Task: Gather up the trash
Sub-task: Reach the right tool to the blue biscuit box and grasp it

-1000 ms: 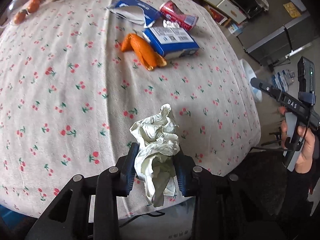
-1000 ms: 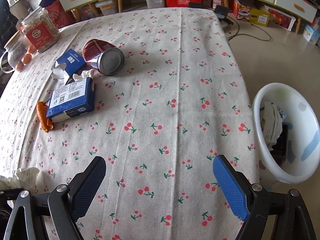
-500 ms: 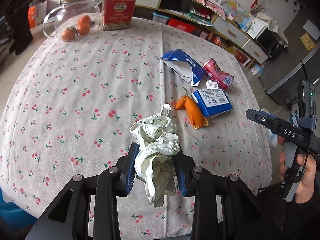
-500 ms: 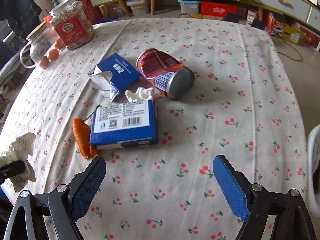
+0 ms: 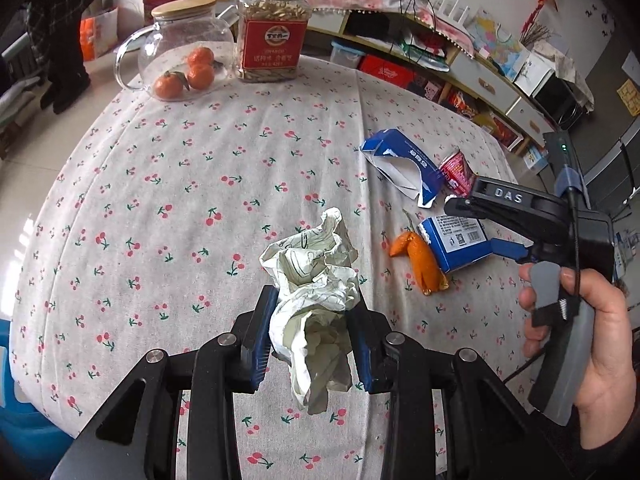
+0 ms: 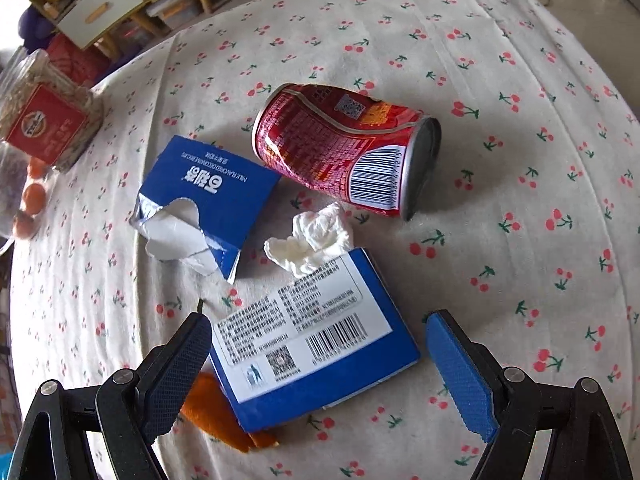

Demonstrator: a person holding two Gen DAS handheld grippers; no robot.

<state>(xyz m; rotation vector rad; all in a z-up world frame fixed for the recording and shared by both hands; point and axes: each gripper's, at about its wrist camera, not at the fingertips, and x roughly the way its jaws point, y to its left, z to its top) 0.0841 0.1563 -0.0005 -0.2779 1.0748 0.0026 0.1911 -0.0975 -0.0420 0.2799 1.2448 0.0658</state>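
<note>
One piece of trash is off the table so far as I can see: the left gripper has its pads clamped on a crumpled paper wad, held up above the near edge of the table, the loose tail of the paper dangling below the fingers. No bin shows in either view, so that wad has yet to be dropped anywhere.

Most of the work is left. Toward the right side of the cherry-print cloth sits a loose cluster: a blue box lying flat with its barcode label up, an orange peel partly tucked under its near corner, a small white tissue touching its far edge, a torn blue carton just beyond, and a dented red can on its side at the far end of the group. All five rest on the cloth, untouched.

The right gripper hangs just over the blue box with its jaws spread wide, one finger on each side of the box and gripping nothing; I'd judge the box is the next pick.

At the far left corner stand a glass pitcher of tangerines and a red-labelled jar, which look like keepers, not trash.
</note>
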